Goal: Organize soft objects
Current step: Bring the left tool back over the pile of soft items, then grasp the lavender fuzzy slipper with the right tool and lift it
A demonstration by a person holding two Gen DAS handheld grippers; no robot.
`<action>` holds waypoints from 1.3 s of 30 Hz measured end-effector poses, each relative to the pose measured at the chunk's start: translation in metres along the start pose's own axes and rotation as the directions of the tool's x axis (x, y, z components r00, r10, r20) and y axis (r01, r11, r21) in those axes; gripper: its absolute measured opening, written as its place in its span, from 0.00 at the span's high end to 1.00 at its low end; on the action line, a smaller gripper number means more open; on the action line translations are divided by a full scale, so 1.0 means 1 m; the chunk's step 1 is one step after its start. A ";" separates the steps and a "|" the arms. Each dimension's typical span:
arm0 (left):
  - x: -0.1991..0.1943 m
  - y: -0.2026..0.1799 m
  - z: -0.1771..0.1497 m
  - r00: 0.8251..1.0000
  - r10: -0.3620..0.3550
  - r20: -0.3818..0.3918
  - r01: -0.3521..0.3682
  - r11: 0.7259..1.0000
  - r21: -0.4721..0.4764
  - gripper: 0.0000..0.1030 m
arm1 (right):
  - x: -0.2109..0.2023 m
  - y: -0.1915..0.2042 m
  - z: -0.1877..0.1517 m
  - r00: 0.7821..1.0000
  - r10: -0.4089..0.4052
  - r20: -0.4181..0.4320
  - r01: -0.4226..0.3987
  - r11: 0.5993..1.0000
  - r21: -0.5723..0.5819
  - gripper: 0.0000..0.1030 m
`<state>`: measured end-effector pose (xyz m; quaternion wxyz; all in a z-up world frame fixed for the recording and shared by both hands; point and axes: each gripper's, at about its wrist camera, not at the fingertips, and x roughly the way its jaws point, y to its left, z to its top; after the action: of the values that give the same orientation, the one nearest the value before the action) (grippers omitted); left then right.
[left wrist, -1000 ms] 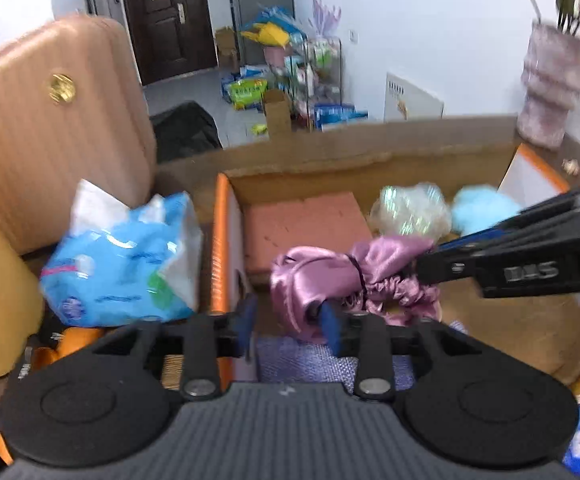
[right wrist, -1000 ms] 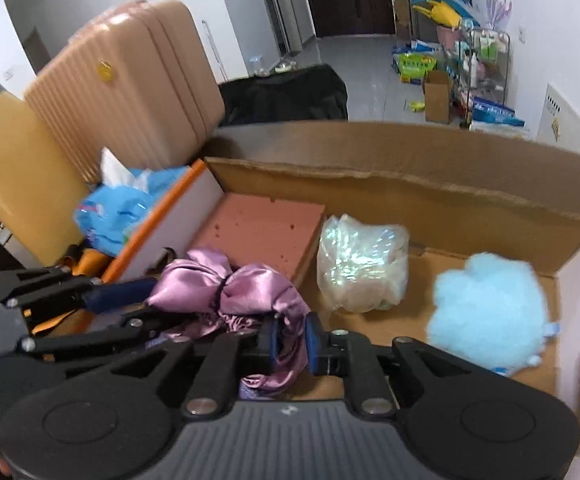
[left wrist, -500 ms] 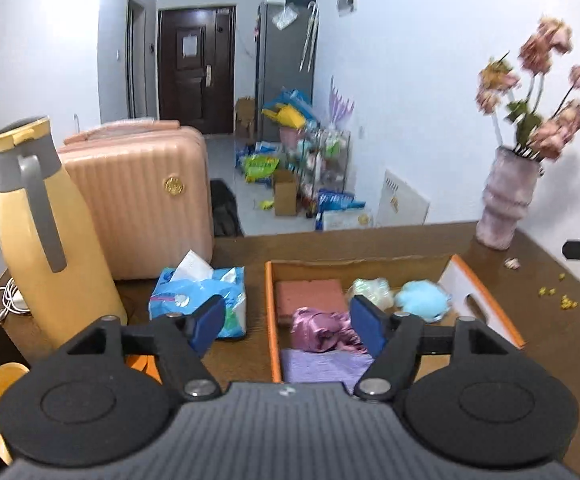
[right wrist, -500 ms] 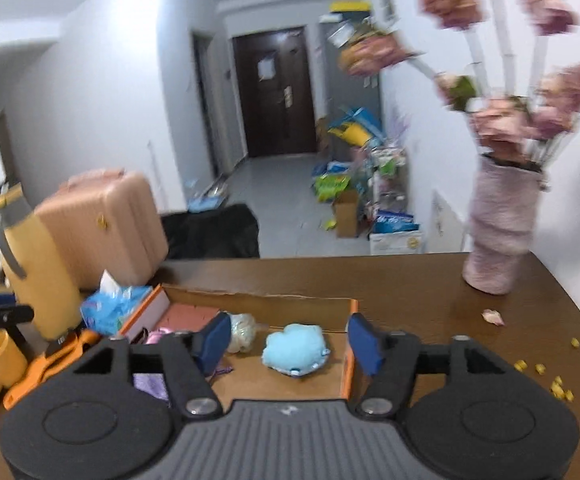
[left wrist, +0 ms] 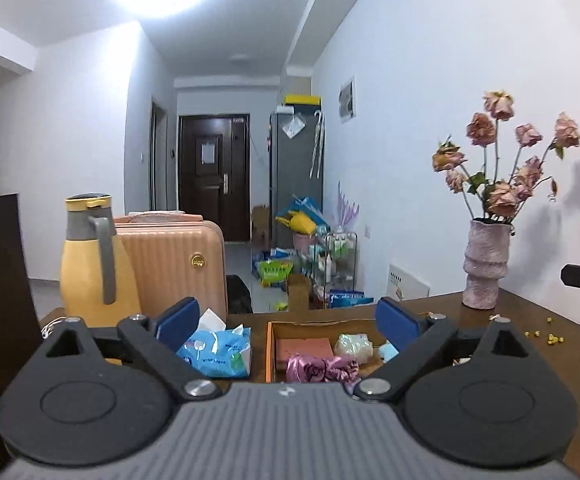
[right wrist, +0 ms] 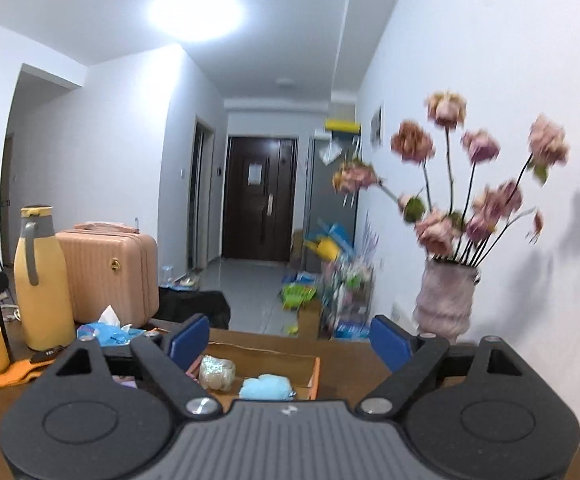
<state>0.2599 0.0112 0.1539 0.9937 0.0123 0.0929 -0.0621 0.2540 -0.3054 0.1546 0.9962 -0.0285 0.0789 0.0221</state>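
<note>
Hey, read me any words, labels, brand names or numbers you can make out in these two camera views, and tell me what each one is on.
No text reads clearly in either view.
Blue tissue pack: printed logo and lettering, too small to read.
Paper notice on the dark door: too small to read.
Wall poster: blurred.
Green bag on the floor: print unreadable.

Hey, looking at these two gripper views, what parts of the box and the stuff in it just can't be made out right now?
- Left wrist view: the near part of the cardboard box is hidden behind the gripper body, and the blue fluffy item is mostly behind the left gripper's finger.
- Right wrist view: the purple satin cloth is almost wholly hidden by the right gripper's finger.
- Right wrist view: the vase of flowers is motion-blurred.
</note>
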 end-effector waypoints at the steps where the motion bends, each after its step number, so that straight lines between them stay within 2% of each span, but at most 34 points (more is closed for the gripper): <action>1: -0.008 -0.002 -0.006 1.000 0.001 0.005 -0.001 1.000 -0.003 0.06 | -0.010 0.003 -0.006 1.000 0.000 0.008 0.000 1.000 -0.003 0.15; 5: -0.042 -0.007 -0.038 1.000 0.001 0.016 -0.001 1.000 -0.004 0.04 | -0.047 0.013 -0.036 1.000 0.029 0.011 -0.030 0.999 0.029 0.15; 8: -0.067 -0.012 -0.068 1.000 -0.014 0.009 0.014 1.000 0.008 0.03 | -0.076 0.024 -0.062 0.998 0.063 -0.002 -0.063 0.997 0.038 0.10; 13: -0.100 -0.015 -0.116 0.997 -0.058 -0.047 0.059 0.998 0.025 0.02 | -0.127 0.046 -0.109 0.993 0.112 -0.032 -0.109 0.991 0.083 0.08; 16: -0.104 -0.018 -0.128 0.993 -0.081 -0.089 0.084 0.996 0.032 0.02 | -0.138 0.057 -0.131 0.984 0.166 -0.072 -0.153 0.975 0.161 0.07; 18: -0.102 -0.020 -0.130 0.993 -0.069 -0.094 0.074 0.996 0.053 0.02 | -0.136 0.065 -0.137 0.979 0.179 -0.099 -0.165 0.977 0.134 0.07; 20: -0.099 -0.021 -0.127 0.994 -0.069 -0.086 0.074 0.995 0.059 0.02 | -0.136 0.072 -0.138 0.985 0.140 -0.101 -0.131 0.988 0.086 0.07; 24: -0.092 -0.019 -0.129 0.993 -0.075 -0.095 0.078 0.996 0.037 0.02 | -0.129 0.070 -0.136 0.986 0.131 -0.102 -0.121 0.988 0.095 0.07; 27: -0.077 -0.019 -0.133 0.989 -0.062 -0.135 0.067 0.997 0.031 0.02 | -0.114 0.068 -0.140 0.984 0.119 -0.136 -0.103 0.988 0.119 0.07; 34: -0.039 -0.019 -0.142 0.976 -0.052 -0.210 0.055 0.998 0.005 0.02 | -0.048 0.078 -0.149 0.957 0.146 -0.250 -0.110 0.982 0.153 0.11; 37: -0.024 -0.019 -0.144 0.971 -0.041 -0.235 0.043 0.999 0.002 0.02 | -0.009 0.085 -0.154 0.941 0.136 -0.309 -0.093 0.984 0.149 0.20; 39: -0.017 -0.018 -0.145 0.968 -0.038 -0.247 0.039 0.999 0.000 0.02 | 0.012 0.087 -0.159 0.932 0.133 -0.337 -0.085 0.984 0.154 0.34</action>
<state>0.2142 0.0002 0.0143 0.9730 0.0204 0.2159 -0.0796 0.2371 -0.2280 -0.0088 0.9636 0.0410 0.2556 0.0667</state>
